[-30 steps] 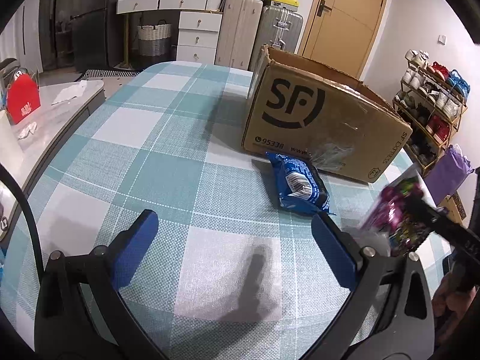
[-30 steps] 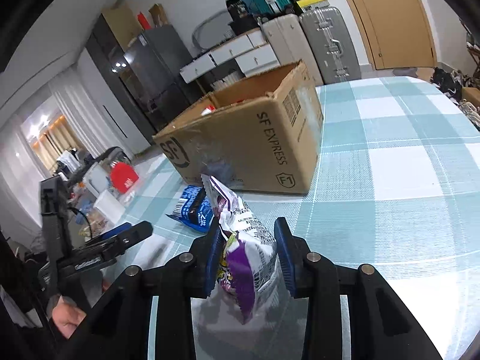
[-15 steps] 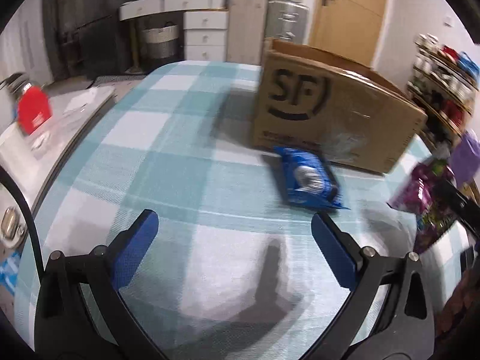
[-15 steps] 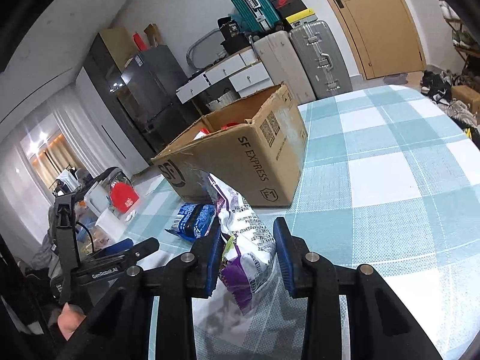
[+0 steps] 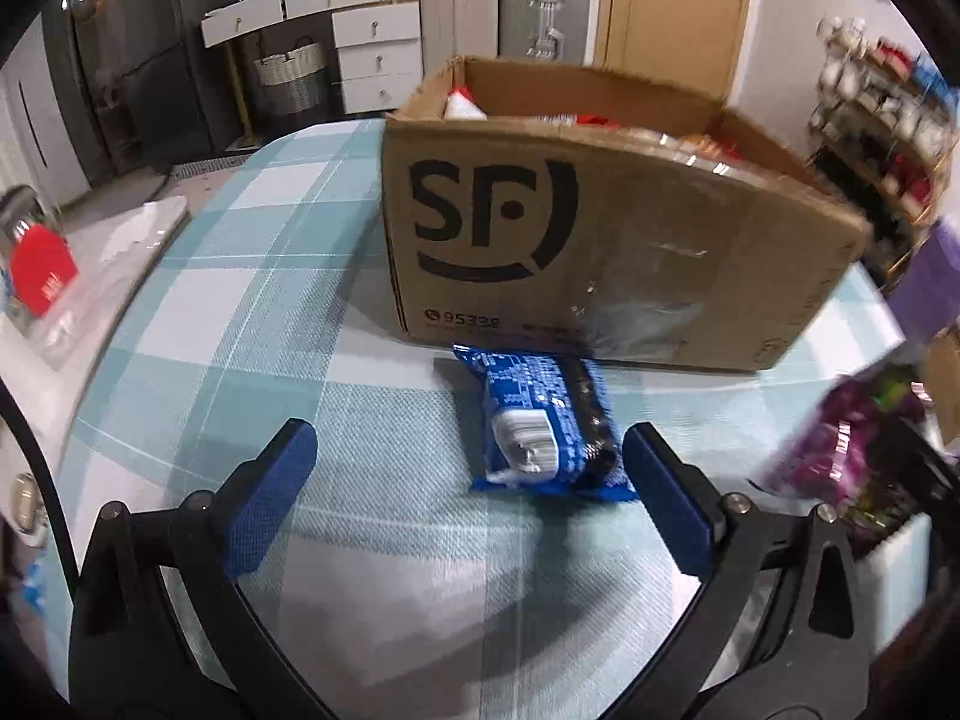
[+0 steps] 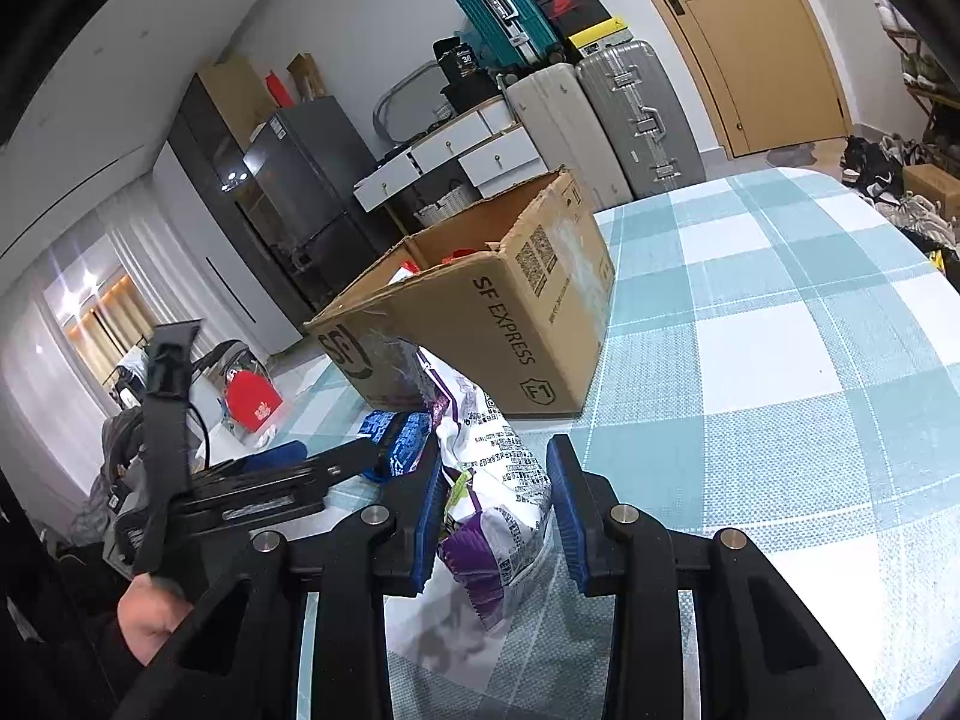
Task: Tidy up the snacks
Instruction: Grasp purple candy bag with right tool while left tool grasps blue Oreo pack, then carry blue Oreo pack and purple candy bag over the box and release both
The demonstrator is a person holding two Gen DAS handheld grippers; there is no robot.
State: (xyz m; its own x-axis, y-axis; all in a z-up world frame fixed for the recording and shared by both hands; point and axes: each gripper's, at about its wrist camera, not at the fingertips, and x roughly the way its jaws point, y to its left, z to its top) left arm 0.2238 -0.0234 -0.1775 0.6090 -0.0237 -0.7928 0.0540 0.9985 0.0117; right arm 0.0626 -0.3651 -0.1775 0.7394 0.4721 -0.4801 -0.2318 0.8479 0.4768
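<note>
**One snack gripped, one waiting at the foot of the box**

The purple-and-white snack bag [image 6: 492, 498] is clamped between the blue pads of the right gripper [image 6: 495, 510], held upright above the checked tablecloth [image 6: 780, 360] with its top edge pointing toward the cardboard box [image 6: 510, 324]. Holding it by the middle leaves it clear of the table, likely so it can be carried over the box wall and dropped in.

The blue snack packet [image 5: 546, 420] lies flat on the cloth just in front of the box's printed face, close to or touching it. The left gripper [image 5: 462, 480] has its jaws spread wide and empty, with the packet lying between and just beyond the fingertips. That looks like lining up for a pick, with the wide opening leaving room for the packet's width.

The box stands open at the top and already holds red and white packages [image 5: 462, 105], but its walls hide most of them, so I cannot count them. From the left wrist view the purple bag is a blur at the right edge. A hand [image 6: 150, 612] on the left gripper's handle is only partly in view.
</note>
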